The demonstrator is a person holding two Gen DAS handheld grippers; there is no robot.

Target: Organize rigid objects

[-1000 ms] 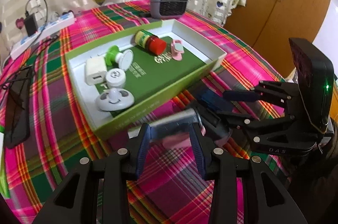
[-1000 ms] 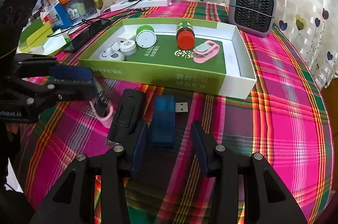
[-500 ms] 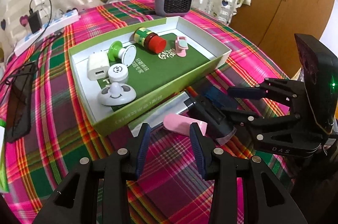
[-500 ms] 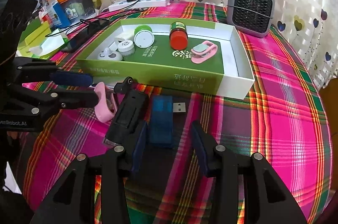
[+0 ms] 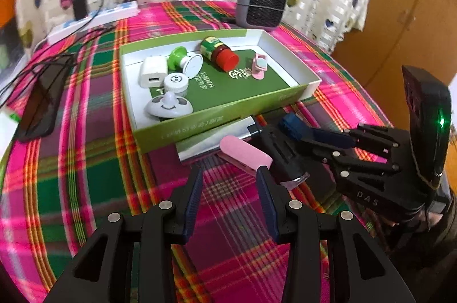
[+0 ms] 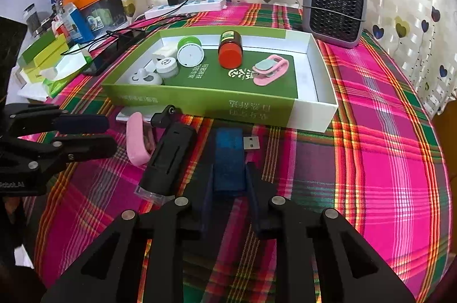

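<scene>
Roughly halfway: I'm counting six items lying in the box (image 6: 311, 114). On the desk (image 6: 385, 160), right fingers (image 6: 230, 180) are closing around the blue USB stick (image 6: 230, 157); left fingers (image 5: 230, 183) are gaping, empty, near the pink clip (image 5: 245, 155). Black holder (image 6: 168, 160) and silver bar (image 5: 211, 138) are waiting.

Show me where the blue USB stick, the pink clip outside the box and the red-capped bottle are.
blue USB stick (image 6: 229, 160): right wrist view, middle of its blue body.
pink clip (image 5: 245, 155): left wrist view, its flat upper face.
red-capped bottle (image 6: 230, 53): right wrist view, on the red cap.
</scene>
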